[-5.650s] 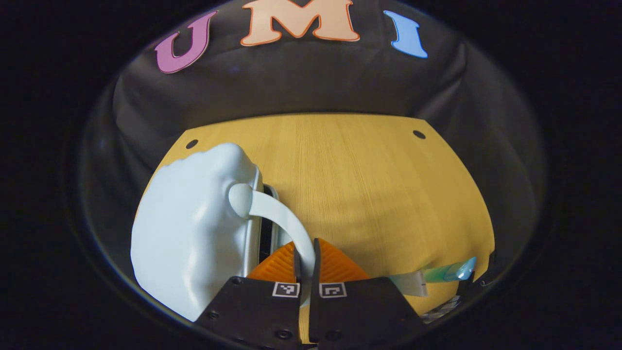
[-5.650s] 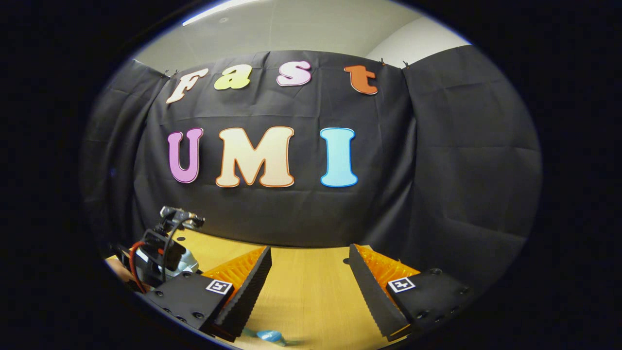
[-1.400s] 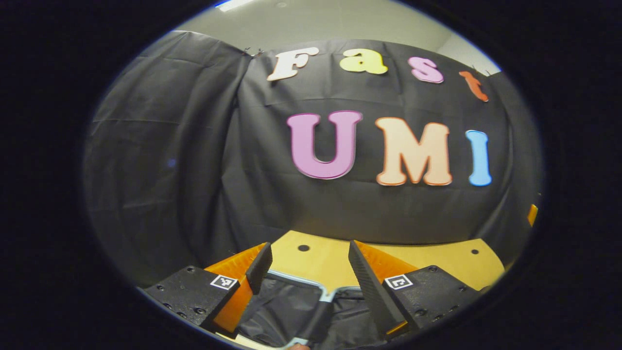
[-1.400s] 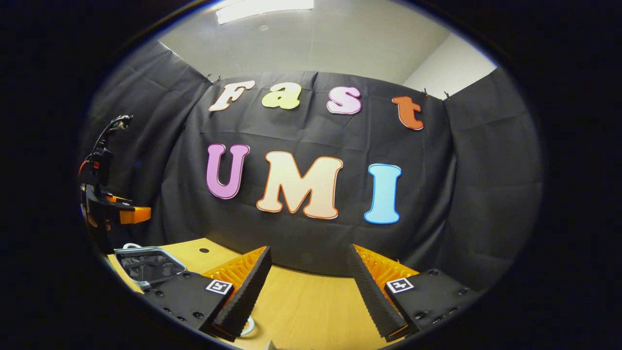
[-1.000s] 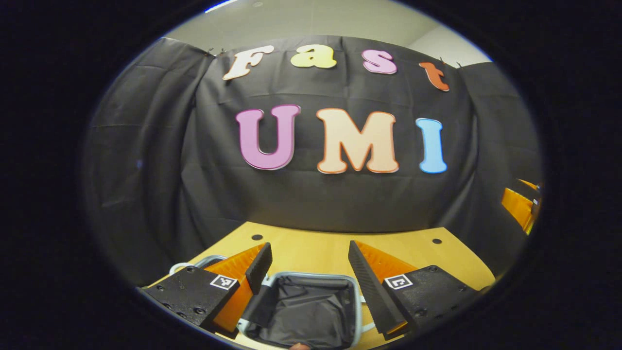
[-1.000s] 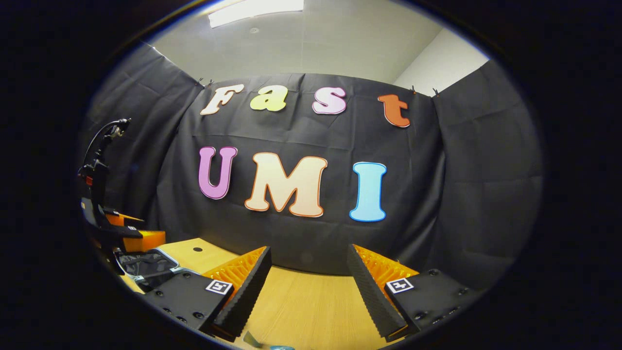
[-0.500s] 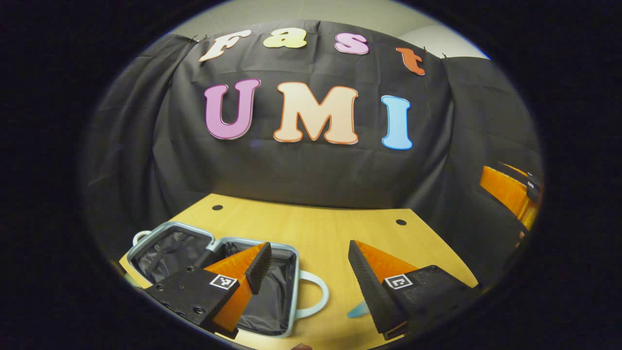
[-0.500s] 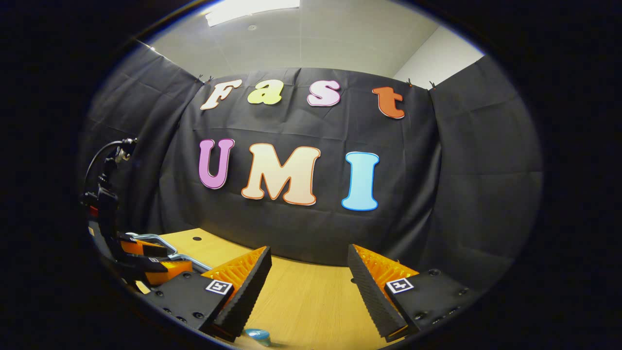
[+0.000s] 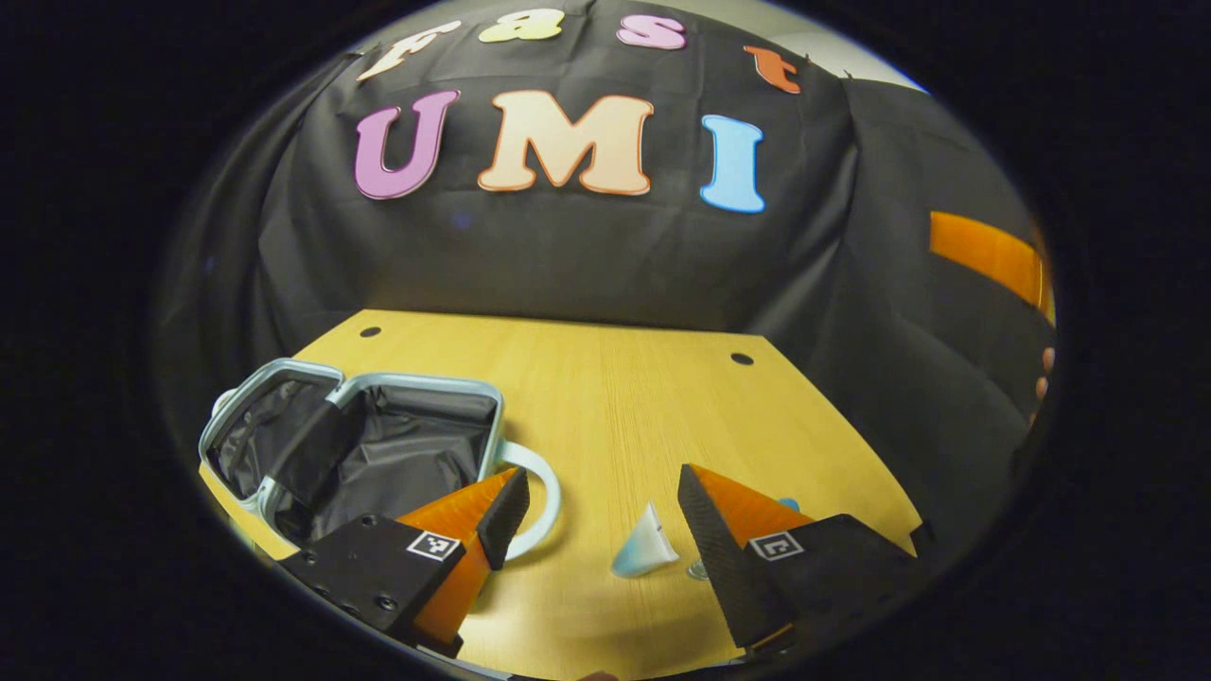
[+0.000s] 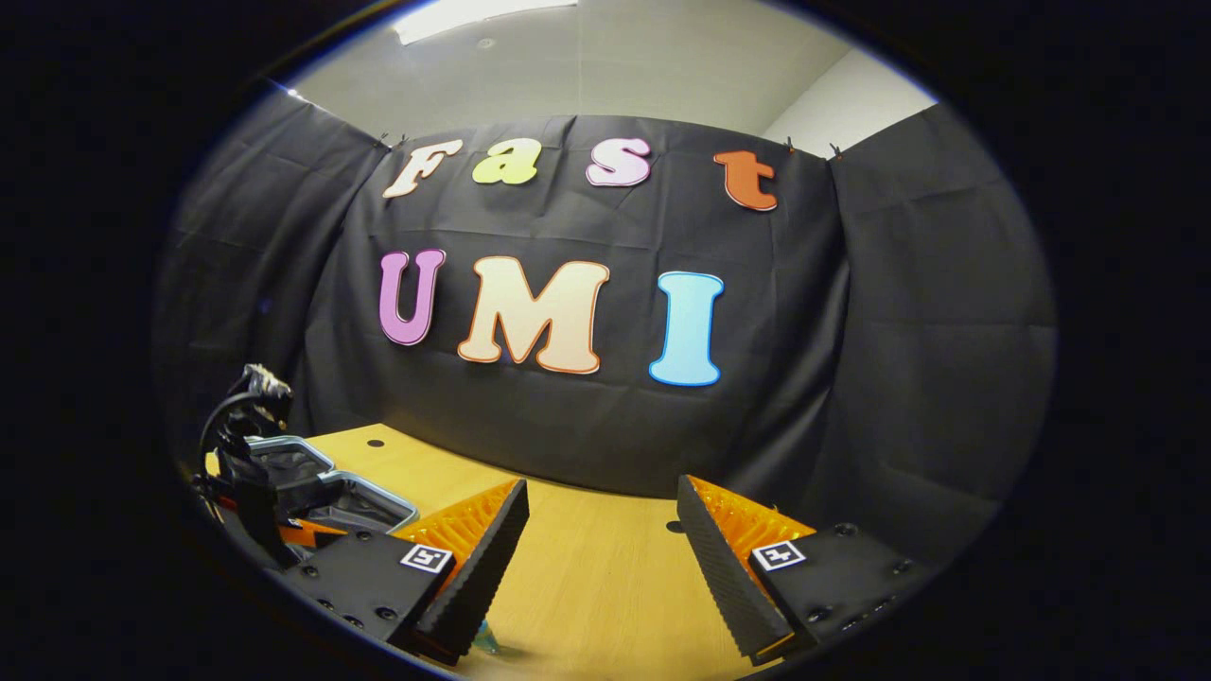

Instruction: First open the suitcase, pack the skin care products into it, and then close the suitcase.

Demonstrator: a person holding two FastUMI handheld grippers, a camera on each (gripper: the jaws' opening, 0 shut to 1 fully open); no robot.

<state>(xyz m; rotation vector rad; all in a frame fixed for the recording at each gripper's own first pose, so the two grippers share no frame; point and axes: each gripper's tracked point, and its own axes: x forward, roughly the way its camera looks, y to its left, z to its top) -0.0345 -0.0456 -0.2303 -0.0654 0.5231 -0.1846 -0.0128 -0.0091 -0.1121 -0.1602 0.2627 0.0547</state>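
A pale blue suitcase [image 9: 352,383] lies open on the left of the wooden table [image 9: 605,397], both halves lined in black, its handle [image 9: 539,492] pointing right. My left gripper [image 9: 598,515] hangs open above the table just right of the case. A pale tube of skin care product [image 9: 645,553] lies between its fingers, on the table below them. In the right gripper view, my right gripper [image 10: 600,558] is open over the table's right part, and the open suitcase [image 10: 331,492] and the other gripper [image 10: 248,463] sit at far left. A bluish tube tip [image 10: 484,643] peeks beside its left finger.
Black cloth closes the booth behind and on both sides of the table. Two small holes [image 9: 741,358] mark the table's far corners. At the right edge of the left gripper view, the right gripper's body [image 9: 989,255] and fingertips of a hand [image 9: 1044,371] show.
My left gripper let go of the suitcase handle, the case now lies open, and the gripper has swung right and tilted down over the tube. The right gripper has stayed open, tilting slightly down.
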